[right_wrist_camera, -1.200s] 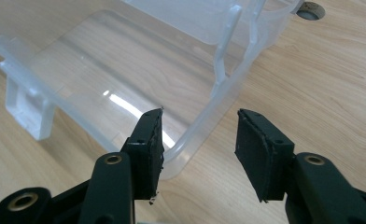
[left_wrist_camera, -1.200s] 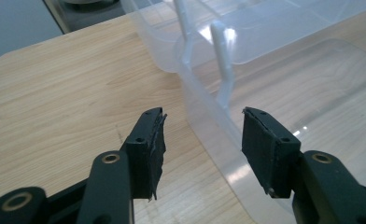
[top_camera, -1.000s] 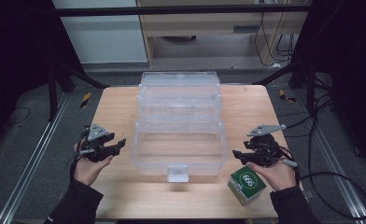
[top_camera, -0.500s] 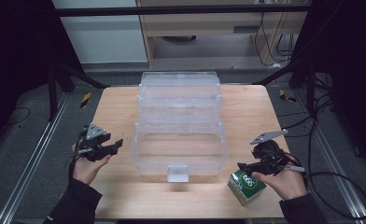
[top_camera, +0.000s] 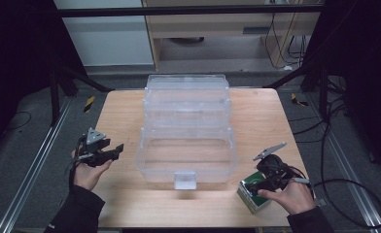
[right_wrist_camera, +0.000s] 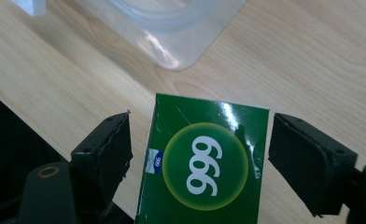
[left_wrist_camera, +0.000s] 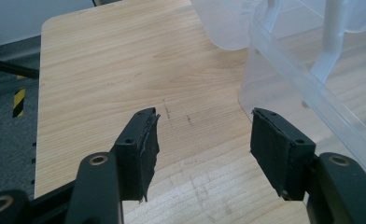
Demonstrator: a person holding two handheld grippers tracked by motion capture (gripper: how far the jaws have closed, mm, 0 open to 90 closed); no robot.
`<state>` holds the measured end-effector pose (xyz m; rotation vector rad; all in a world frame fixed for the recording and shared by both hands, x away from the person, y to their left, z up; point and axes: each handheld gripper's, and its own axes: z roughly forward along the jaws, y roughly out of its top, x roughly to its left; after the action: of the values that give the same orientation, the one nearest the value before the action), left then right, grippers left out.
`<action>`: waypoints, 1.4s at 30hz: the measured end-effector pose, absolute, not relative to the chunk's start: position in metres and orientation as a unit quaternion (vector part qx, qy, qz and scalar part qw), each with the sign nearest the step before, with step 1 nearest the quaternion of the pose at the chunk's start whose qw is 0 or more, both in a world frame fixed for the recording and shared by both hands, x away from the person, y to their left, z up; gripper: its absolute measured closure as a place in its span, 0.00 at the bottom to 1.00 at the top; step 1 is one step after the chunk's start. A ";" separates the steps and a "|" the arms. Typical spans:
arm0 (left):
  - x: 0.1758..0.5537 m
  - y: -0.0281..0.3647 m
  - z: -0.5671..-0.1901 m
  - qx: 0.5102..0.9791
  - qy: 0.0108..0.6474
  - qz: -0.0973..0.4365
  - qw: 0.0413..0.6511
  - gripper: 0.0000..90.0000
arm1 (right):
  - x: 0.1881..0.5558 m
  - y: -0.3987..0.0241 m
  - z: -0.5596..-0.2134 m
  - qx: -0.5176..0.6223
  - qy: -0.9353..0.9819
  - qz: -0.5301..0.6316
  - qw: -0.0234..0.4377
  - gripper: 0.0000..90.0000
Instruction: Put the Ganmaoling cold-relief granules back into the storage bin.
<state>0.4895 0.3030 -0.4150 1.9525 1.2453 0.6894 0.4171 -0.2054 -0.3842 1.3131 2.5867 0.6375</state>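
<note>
right gripper (right_wrist_camera: 200, 154): your jaws stand wide apart and have just been opening; the green box (right_wrist_camera: 204, 163) sits between them, with a gap on each side, so neither pad presses on it.
green box: it lies flat on the wooden table (top_camera: 125, 116), directly under your right gripper (top_camera: 262, 187) in the high view, its top face with the white "999" in a yellow-green circle turned up at you.
box to bin: just ahead of your right jaws, past the far edge of the box, you see a rounded corner of the clear plastic bin (right_wrist_camera: 172, 28); box and bin are near but apart.
left gripper (left_wrist_camera: 204, 135): your jaws are spread and have just been opening, with bare wood between them, nothing held.
bin from the left: the clear plastic bin (left_wrist_camera: 312, 79) rises just beside your right-hand jaw in the left gripper view, not touching it.
left hand (top_camera: 89, 170): you hold the left gripper (top_camera: 114, 149) off the bin's side, its tips pointing toward the bin (top_camera: 186, 141).
</note>
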 end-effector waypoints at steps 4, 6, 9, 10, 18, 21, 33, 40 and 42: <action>0.490 0.304 -0.416 0.755 0.484 0.267 0.353 0.45 | 0.417 -0.204 -0.390 0.445 0.870 0.198 0.080 0.20; 0.490 0.304 -0.416 0.755 0.485 0.265 0.353 0.45 | 0.417 -0.205 -0.392 0.445 0.872 0.191 0.076 0.19; 0.490 0.304 -0.417 0.756 0.486 0.263 0.351 0.46 | 0.417 -0.203 -0.396 0.447 0.874 0.179 0.068 0.17; 0.490 0.304 -0.417 0.756 0.486 0.265 0.349 0.46 | 0.417 -0.202 -0.397 0.448 0.874 0.175 0.064 0.17; 0.490 0.303 -0.418 0.760 0.485 0.263 0.344 0.45 | 0.419 -0.202 -0.405 0.457 0.873 0.163 0.058 0.14; 0.490 0.302 -0.419 0.762 0.483 0.261 0.344 0.45 | 0.419 -0.204 -0.405 0.458 0.873 0.160 0.057 0.14; 0.491 0.300 -0.421 0.766 0.481 0.257 0.340 0.45 | 0.422 -0.201 -0.415 0.470 0.871 0.136 0.047 0.10; 0.491 0.300 -0.422 0.768 0.481 0.255 0.339 0.45 | 0.427 -0.201 -0.421 0.470 0.873 0.122 0.036 0.12; 0.491 0.300 -0.422 0.768 0.481 0.254 0.338 0.45 | 0.427 -0.201 -0.422 0.467 0.875 0.118 0.034 0.12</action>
<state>0.4909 0.3003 -0.4218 1.9999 1.2527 0.6624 0.4274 -0.2014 -0.4223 1.4372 2.6922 0.3628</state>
